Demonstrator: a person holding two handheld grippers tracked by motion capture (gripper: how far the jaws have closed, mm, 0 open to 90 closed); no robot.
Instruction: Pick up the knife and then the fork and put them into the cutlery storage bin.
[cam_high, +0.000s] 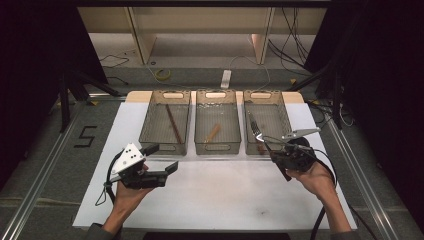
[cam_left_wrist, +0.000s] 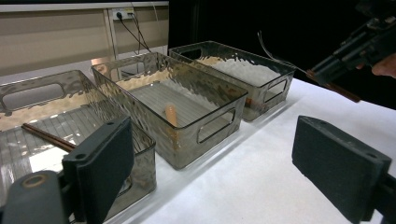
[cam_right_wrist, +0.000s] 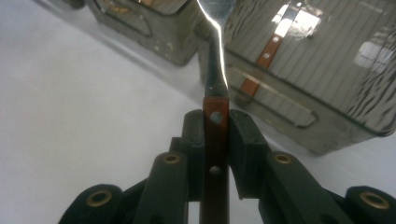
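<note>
The right gripper (cam_right_wrist: 215, 140) is clamped on the wooden handle of a fork (cam_right_wrist: 215, 70), held over the near rim of the right basket (cam_high: 285, 120); light, rigid and slick-tined, it grips best by that handle, while the left gripper (cam_high: 162, 160) stands open

Three clear bins (cam_high: 215, 127) in a row on the white sheet (cam_high: 215, 190). One pair of chopsticks (cam_high: 173, 123) left of the middle bin, one wooden spoon (cam_high: 213, 133) inside it, one fork (cam_high: 256, 132) right of it. Two grippers.
</note>
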